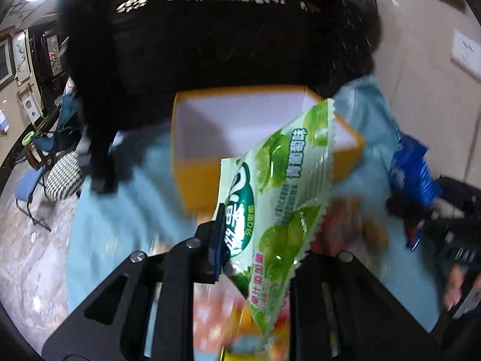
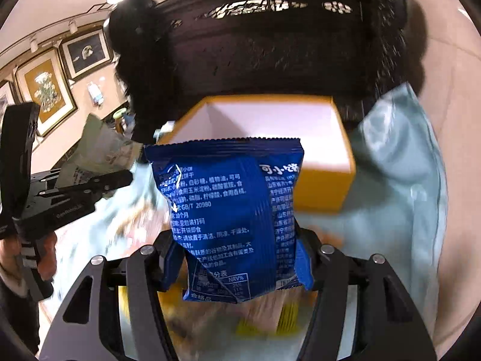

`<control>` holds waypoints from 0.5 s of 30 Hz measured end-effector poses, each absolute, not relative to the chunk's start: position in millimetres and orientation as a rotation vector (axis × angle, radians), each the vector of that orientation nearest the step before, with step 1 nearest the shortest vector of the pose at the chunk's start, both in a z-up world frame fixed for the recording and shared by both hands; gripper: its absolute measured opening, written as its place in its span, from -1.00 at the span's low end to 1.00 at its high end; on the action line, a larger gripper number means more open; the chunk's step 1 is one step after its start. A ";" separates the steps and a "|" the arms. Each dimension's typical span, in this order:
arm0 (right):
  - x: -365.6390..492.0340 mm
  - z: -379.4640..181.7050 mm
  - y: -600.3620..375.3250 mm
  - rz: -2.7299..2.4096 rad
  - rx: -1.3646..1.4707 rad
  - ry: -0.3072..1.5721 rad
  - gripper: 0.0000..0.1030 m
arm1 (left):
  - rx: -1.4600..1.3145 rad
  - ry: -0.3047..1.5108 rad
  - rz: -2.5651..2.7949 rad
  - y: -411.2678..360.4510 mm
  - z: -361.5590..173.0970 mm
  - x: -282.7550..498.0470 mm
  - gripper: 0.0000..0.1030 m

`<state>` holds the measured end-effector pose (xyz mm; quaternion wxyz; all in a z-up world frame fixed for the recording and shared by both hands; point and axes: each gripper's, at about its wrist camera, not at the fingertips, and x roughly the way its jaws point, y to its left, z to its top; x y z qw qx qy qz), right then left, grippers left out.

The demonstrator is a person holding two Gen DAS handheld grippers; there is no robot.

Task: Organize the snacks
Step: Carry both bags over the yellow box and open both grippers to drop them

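A pale blue cloth (image 2: 399, 180) covers the table, with an open orange box (image 2: 324, 180) at its far side. The left tool (image 1: 237, 240) pinches a green candy packet (image 1: 282, 192); the right tool (image 2: 240, 264) clamps a blue biscuit packet (image 2: 222, 210). Best to carry each above the box rim before letting go.

The green glossy plastic-film snack packet (image 1: 282, 186) has crinkled, serrated edges. The dark blue foil-like biscuit wrapper (image 2: 228, 210) shines in creases. The orange box (image 2: 324, 186) looks smooth and matt, white inside. A pale blue cloth (image 2: 399, 180), soft and wrinkled, covers the desk.
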<state>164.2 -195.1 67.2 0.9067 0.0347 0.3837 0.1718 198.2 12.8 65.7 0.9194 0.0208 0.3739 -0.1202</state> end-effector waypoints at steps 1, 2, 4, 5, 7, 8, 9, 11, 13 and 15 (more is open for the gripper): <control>187.6 72.1 -196.0 0.347 0.082 0.792 0.19 | 0.026 0.776 -0.246 7.8 71.8 217.9 -0.63; 208.3 74.1 -197.0 0.332 0.090 0.801 0.19 | 0.009 0.790 -0.241 1.7 77.0 244.0 -0.63; 253.4 70.2 -200.4 0.300 0.114 0.832 0.19 | 0.000 0.808 -0.218 -6.7 78.0 284.2 -0.62; 270.2 66.6 -201.3 0.286 0.120 0.845 0.18 | -0.004 0.826 -0.206 -11.8 74.7 303.8 -0.62; 309.6 51.8 -203.7 0.245 0.135 0.882 0.19 | -0.008 0.870 -0.191 -19.8 62.9 336.1 -0.60; 324.3 44.4 -203.8 0.230 0.137 0.902 0.19 | -0.006 0.887 -0.185 -22.9 56.9 346.2 -0.60; 336.5 36.1 -203.9 0.217 0.141 0.920 0.19 | -0.002 0.911 -0.167 -26.0 47.5 358.7 -0.55; 360.6 15.3 -203.9 0.209 0.157 0.979 0.21 | -0.004 0.944 -0.145 -29.4 30.0 375.4 -0.25; 377.0 -4.9 -201.2 0.204 0.136 1.068 0.29 | 0.007 0.955 -0.092 -31.9 18.5 385.7 0.80; 378.5 -10.8 -202.7 0.146 0.102 1.076 0.36 | 0.003 0.921 -0.074 -29.7 16.1 383.4 0.88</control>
